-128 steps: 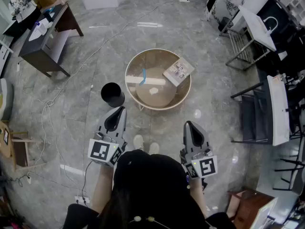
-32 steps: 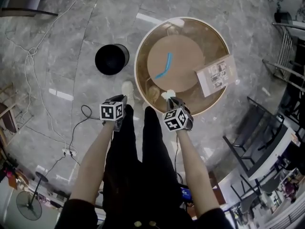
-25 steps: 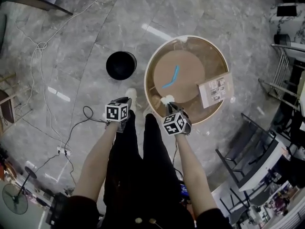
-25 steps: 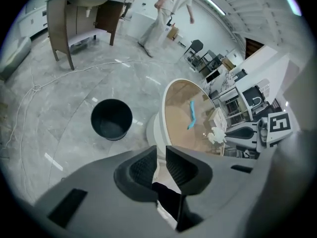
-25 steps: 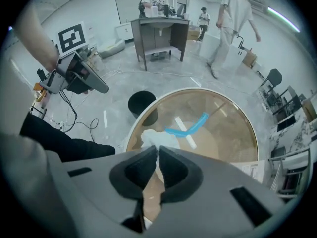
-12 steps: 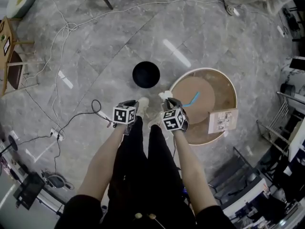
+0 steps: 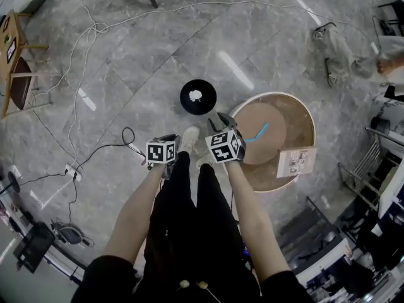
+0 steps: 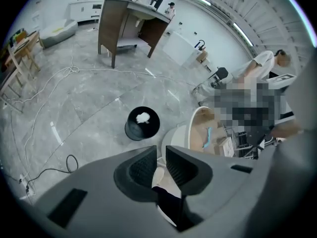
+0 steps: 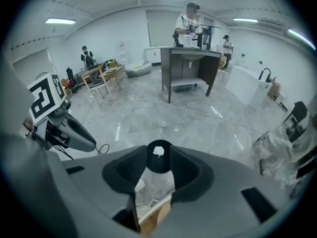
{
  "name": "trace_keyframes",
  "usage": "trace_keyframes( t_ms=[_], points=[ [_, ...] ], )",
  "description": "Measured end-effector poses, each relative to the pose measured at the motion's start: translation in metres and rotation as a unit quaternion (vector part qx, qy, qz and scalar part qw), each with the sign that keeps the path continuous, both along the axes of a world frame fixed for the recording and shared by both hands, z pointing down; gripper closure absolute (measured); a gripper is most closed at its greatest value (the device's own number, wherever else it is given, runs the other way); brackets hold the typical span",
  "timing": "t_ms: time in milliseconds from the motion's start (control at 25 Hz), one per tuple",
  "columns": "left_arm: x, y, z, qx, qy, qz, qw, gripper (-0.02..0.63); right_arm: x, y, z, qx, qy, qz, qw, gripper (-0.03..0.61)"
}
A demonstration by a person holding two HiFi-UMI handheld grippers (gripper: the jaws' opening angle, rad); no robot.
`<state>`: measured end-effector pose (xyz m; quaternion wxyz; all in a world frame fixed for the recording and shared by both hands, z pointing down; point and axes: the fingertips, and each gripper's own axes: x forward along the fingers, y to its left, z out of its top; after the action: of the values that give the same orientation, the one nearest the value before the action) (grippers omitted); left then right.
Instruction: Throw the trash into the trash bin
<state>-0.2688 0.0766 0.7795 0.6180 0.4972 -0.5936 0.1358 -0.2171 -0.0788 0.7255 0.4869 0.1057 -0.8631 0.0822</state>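
The black trash bin (image 7: 198, 97) stands on the grey floor, left of the round table, with a white crumpled wad (image 7: 196, 95) lying inside it. My right gripper (image 7: 221, 120) hangs just short of the bin; its jaws are opening and nothing is between them. In the right gripper view the bin (image 9: 159, 161) and the wad (image 9: 159, 150) show through the gap of that gripper (image 9: 159, 171). My left gripper (image 7: 170, 137) is beside it at the left, its jaws (image 8: 161, 157) down to a narrow slit and empty. The left gripper view also shows the bin (image 8: 133, 130).
The round wooden table (image 7: 304, 111) at the right carries a blue straw (image 7: 257, 132) and a booklet (image 7: 297, 161). White cables (image 7: 95, 27) run over the floor at the left. My shoes (image 7: 188, 137) stand between the bin and the grippers. A dark desk (image 9: 190, 66) stands farther off.
Both grippers swung from the table's edge toward the bin. The right jaws have opened, and the white wad they held now lies in the bin.
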Motion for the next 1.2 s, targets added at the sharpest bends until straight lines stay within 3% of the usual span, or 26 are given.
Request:
trace_keyframes(
  t_ms=[120, 320, 440, 520, 600, 760, 960, 1080, 1200],
  points=[
    [0.006, -0.007, 0.001, 0.003, 0.002, 0.029, 0.9996, 0.554, 0.033, 0.007, 0.004, -0.005, 0.018, 0.028, 0.999, 0.432],
    [0.021, -0.026, -0.001, 0.011, 0.002, 0.098, 0.9951, 0.554, 0.114, 0.016, -0.004, -0.011, 0.031, 0.124, 0.992, 0.470],
    [0.038, -0.036, -0.012, 0.020, 0.009, 0.143, 0.9894, 0.583, 0.154, 0.020, -0.029, -0.024, -0.010, 0.192, 0.981, 0.574],
    [0.055, -0.046, -0.027, 0.039, 0.012, 0.168, 0.9849, 0.597, 0.178, 0.020, -0.055, -0.039, -0.056, 0.240, 0.968, 0.575],
    [0.072, -0.066, -0.047, 0.079, 0.014, 0.197, 0.9772, 0.603, 0.202, 0.015, -0.085, -0.038, -0.112, 0.296, 0.948, 0.576],
    [0.102, -0.104, -0.112, 0.184, 0.006, 0.250, 0.9506, 0.606, 0.246, 0.014, -0.167, 0.007, -0.229, 0.396, 0.889, 0.577],
    [0.136, -0.122, -0.208, 0.289, -0.007, 0.270, 0.9184, 0.606, 0.301, 0.040, -0.265, 0.092, -0.308, 0.450, 0.833, 0.577],
    [0.149, -0.134, -0.268, 0.355, -0.028, 0.273, 0.8936, 0.606, 0.323, 0.056, -0.314, 0.137, -0.338, 0.468, 0.805, 0.577],
    [0.161, -0.143, -0.328, 0.426, -0.060, 0.282, 0.8574, 0.606, 0.334, 0.066, -0.358, 0.182, -0.363, 0.463, 0.788, 0.577]
  ],
)
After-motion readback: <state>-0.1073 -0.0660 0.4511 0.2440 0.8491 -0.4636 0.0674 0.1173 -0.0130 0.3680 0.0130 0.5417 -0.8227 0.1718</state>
